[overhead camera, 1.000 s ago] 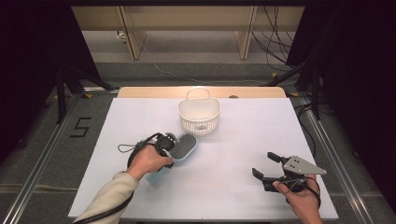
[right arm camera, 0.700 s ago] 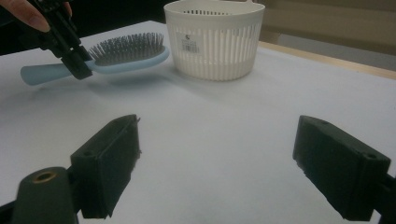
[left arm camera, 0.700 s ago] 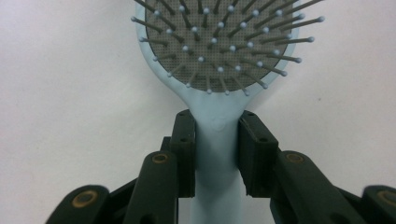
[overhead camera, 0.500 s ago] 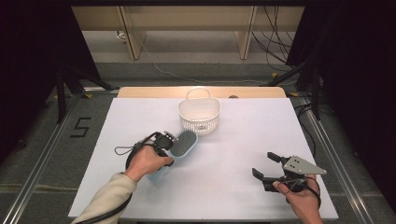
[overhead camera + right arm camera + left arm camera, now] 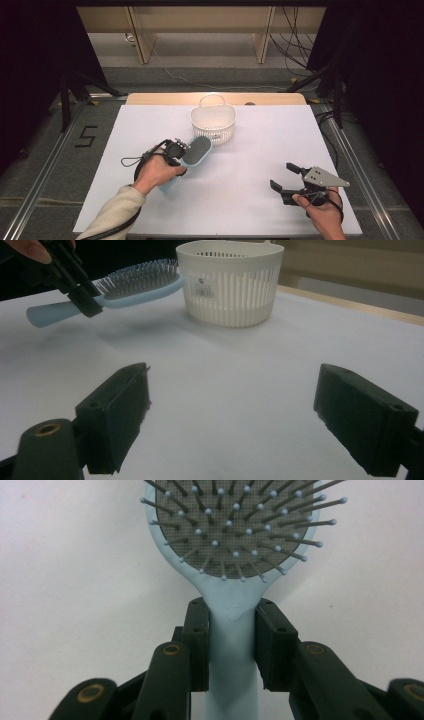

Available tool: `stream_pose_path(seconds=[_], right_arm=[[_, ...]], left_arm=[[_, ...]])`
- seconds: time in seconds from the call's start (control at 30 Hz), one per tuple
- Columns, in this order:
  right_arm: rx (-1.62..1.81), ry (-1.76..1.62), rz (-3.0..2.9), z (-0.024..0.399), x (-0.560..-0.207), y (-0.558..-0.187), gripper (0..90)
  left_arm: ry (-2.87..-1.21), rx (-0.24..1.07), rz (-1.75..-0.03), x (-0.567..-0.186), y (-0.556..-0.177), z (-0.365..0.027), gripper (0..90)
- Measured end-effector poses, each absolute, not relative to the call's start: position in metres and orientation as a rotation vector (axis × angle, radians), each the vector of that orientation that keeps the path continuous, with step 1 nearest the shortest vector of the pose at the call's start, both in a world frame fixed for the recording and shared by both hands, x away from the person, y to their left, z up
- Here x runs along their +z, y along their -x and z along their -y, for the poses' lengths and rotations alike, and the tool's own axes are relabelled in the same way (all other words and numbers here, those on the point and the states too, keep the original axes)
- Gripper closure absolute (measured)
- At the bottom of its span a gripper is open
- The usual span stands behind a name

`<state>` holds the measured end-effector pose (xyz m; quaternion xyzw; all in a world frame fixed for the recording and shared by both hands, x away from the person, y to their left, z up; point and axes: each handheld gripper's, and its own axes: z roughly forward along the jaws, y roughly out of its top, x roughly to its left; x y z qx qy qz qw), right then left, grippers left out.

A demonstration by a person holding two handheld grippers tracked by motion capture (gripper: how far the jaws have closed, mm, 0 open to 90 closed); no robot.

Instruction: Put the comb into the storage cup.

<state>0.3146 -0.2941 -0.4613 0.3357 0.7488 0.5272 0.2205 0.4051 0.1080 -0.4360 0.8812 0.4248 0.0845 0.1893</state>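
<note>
Clamping the neck of the light-blue hairbrush (image 5: pixel 194 152), the left gripper (image 5: pixel 176 151) is holding it off the white table (image 5: pixel 260 165) at centre-left of the high view, bristles up, its head nearing the white basket (image 5: pixel 213 122). The right gripper (image 5: pixel 290 181) is resting at lower right, jaws spread wide apart and gripping nothing.

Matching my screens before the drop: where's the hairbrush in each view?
High view: hairbrush left of centre, beside the white basket.
Left gripper view: top centre, handle clamped in the left tongs.
Right gripper view: upper left, lifted off the table.
Shared landmark: the basket in the high and right gripper views.
</note>
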Motion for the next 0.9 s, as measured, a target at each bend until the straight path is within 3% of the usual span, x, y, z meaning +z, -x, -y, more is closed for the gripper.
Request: stream_pose_path(seconds=[0.9], right_arm=[[1.462, -0.926, -2.070, 0.2942, -0.4611, -0.3145, 15.3]], left_arm=[[-2.401, 0.307, -1.140, -0.4284, -0.4004, -0.1056, 69.8]])
